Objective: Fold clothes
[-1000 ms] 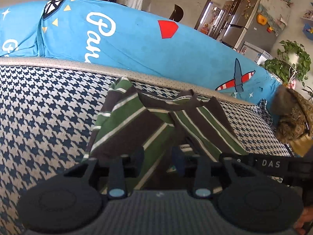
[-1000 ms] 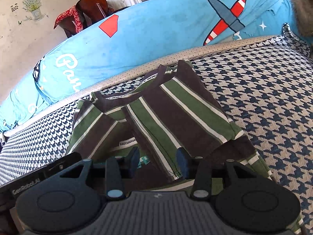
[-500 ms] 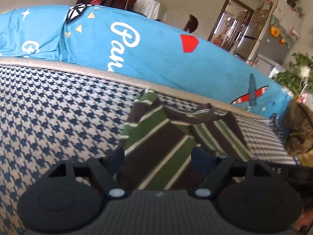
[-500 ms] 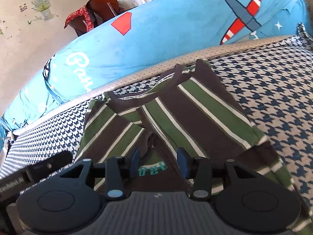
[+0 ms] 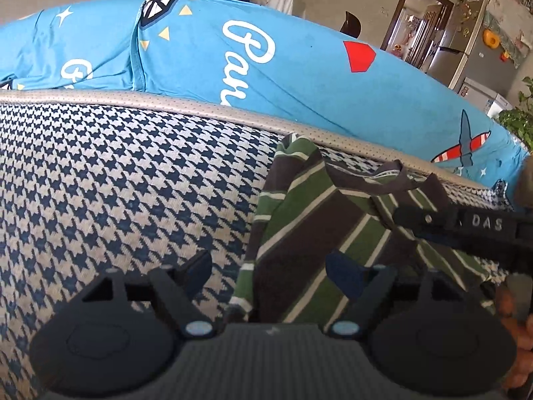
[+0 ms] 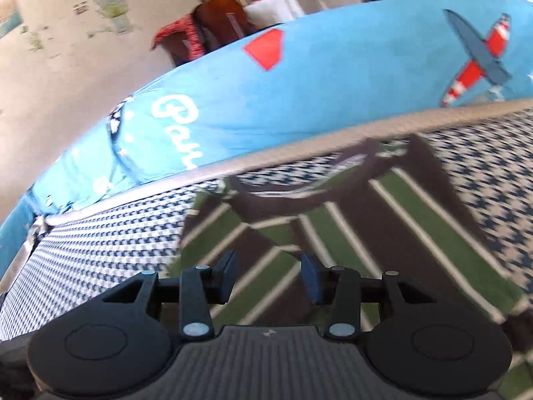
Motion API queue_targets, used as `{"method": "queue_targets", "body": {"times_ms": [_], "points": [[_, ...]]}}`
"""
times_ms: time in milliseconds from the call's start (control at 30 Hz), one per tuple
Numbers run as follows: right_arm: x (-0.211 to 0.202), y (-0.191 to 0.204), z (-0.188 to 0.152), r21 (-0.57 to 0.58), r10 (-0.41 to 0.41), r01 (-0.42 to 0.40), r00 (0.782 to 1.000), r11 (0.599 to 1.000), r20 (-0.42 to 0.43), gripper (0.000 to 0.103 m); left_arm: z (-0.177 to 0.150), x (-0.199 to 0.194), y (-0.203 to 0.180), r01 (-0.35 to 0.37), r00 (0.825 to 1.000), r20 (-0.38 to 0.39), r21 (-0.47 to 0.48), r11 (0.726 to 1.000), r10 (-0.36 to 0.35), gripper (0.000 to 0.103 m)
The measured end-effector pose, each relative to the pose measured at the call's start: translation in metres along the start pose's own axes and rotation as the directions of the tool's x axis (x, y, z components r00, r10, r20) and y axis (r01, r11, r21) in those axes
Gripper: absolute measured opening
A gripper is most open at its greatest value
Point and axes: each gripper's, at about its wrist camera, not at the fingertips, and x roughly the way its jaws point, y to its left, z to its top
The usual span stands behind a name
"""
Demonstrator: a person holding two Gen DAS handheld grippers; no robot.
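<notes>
A brown and green striped shirt (image 5: 319,220) lies flat on the houndstooth sofa seat (image 5: 116,180), both sleeves folded inward over its body. My left gripper (image 5: 269,273) is open and empty, held above the shirt's left edge. The right gripper's black body (image 5: 466,226) reaches across the shirt in the left wrist view. In the right wrist view the shirt (image 6: 383,220) spreads out ahead and my right gripper (image 6: 268,275) is open above its lower middle, nothing between the fingers.
A blue printed cover (image 5: 266,60) drapes the sofa back behind the shirt. A fridge (image 5: 473,53) and a doorway stand at the back right, with a green plant (image 5: 519,116) beside them. A hand (image 5: 513,316) shows at the right edge.
Both grippers have opened and let go of the shirt's sleeves, which now lie folded in. The left gripper has moved left toward the shirt's edge, and the right gripper has lifted and shifted.
</notes>
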Motion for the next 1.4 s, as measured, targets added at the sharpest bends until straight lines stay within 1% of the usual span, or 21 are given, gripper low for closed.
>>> {"method": "queue_targets", "body": {"times_ms": [167, 333, 533, 633, 900, 967, 1000, 1033, 1100, 1133, 1200, 1300, 1400], "points": [[0.018, 0.019, 0.004, -0.033, 0.064, -0.065, 0.998, 0.997, -0.013, 0.043, -0.003, 0.001, 0.002, -0.029, 1.000, -0.008, 0.028, 0.999, 0.029, 0.083], [0.036, 0.037, 0.005, -0.090, 0.081, -0.083, 0.996, 0.993, -0.023, 0.043, -0.004, 0.005, 0.005, -0.050, 0.998, -0.031, 0.031, 0.998, 0.051, 0.085], [0.056, 0.047, 0.006, -0.123, 0.109, -0.113, 0.993, 0.986, -0.042, 0.043, -0.004, 0.009, 0.009, -0.076, 0.996, -0.050, 0.017, 0.997, 0.077, 0.088], [0.063, 0.052, 0.007, -0.147, 0.109, -0.114, 0.993, 0.983, -0.044, 0.044, -0.004, 0.012, 0.011, -0.096, 0.994, -0.059, 0.015, 0.995, 0.097, 0.089], [0.085, 0.060, 0.009, -0.196, 0.082, -0.091, 0.995, 0.976, -0.051, 0.044, -0.002, 0.015, 0.013, -0.110, 0.992, -0.065, 0.004, 0.994, 0.110, 0.089], [0.090, 0.062, 0.009, -0.211, 0.077, -0.085, 0.996, 0.974, -0.048, 0.040, -0.002, 0.015, 0.013, -0.113, 0.992, -0.064, 0.007, 0.994, 0.113, 0.089], [0.092, 0.063, 0.009, -0.218, 0.074, -0.082, 0.996, 0.972, -0.046, 0.029, -0.002, 0.016, 0.013, -0.115, 0.991, -0.064, 0.008, 0.993, 0.115, 0.089], [0.094, 0.064, 0.009, -0.225, 0.071, -0.079, 0.996, 0.971, -0.045, 0.021, -0.001, 0.016, 0.013, -0.117, 0.991, -0.064, 0.008, 0.993, 0.117, 0.090], [0.098, 0.065, 0.010, -0.236, 0.068, -0.076, 0.997, 0.969, -0.041, 0.018, -0.001, 0.017, 0.013, -0.120, 0.991, -0.064, 0.008, 0.993, 0.120, 0.091], [0.100, 0.065, 0.010, -0.237, 0.069, -0.076, 0.997, 0.968, -0.036, 0.013, -0.001, 0.017, 0.013, -0.121, 0.991, -0.064, 0.008, 0.993, 0.121, 0.091], [0.101, 0.066, 0.010, -0.247, 0.072, -0.076, 0.997, 0.966, -0.024, 0.011, -0.001, 0.018, 0.013, -0.125, 0.990, -0.062, 0.010, 0.992, 0.126, 0.091], [0.103, 0.069, 0.012, -0.251, 0.096, -0.094, 0.995, 0.964, -0.004, 0.010, 0.000, 0.018, 0.012, -0.140, 0.989, -0.056, 0.014, 0.990, 0.140, 0.091], [0.102, 0.075, 0.015, -0.241, 0.184, -0.174, 0.983, 0.955, 0.020, 0.009, 0.001, 0.019, 0.013, -0.161, 0.986, -0.046, 0.005, 0.987, 0.161, 0.091]]}}
